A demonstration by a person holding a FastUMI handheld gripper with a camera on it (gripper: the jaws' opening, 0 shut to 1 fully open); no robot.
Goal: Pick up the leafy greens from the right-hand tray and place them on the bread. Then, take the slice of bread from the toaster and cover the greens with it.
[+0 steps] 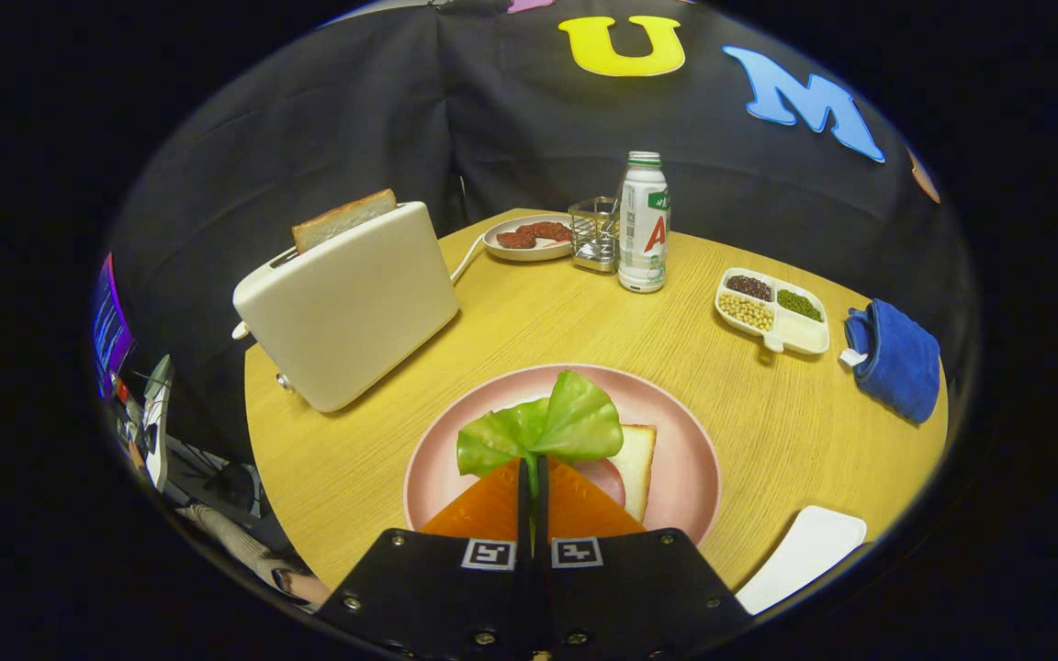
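My gripper [532, 470] is shut on the leafy greens [543, 428], pinching their stem between both fingers. The leaves fan out just ahead of the fingertips, above the pink plate [676, 431]. On that plate lies a slice of bread [635, 464] with a pink meat slice on it, partly hidden by the fingers and the greens. A white toaster [350, 308] stands beyond the plate to the left, with a slice of toasted bread [343, 218] sticking up from its slot.
The round wooden table [538, 321] carries a small plate of red meat [529, 239], a clear glass [595, 234], a white bottle [644, 225], a divided dish of beans [772, 310], a blue cloth [896, 358] and a white tray [804, 555] at the near right.
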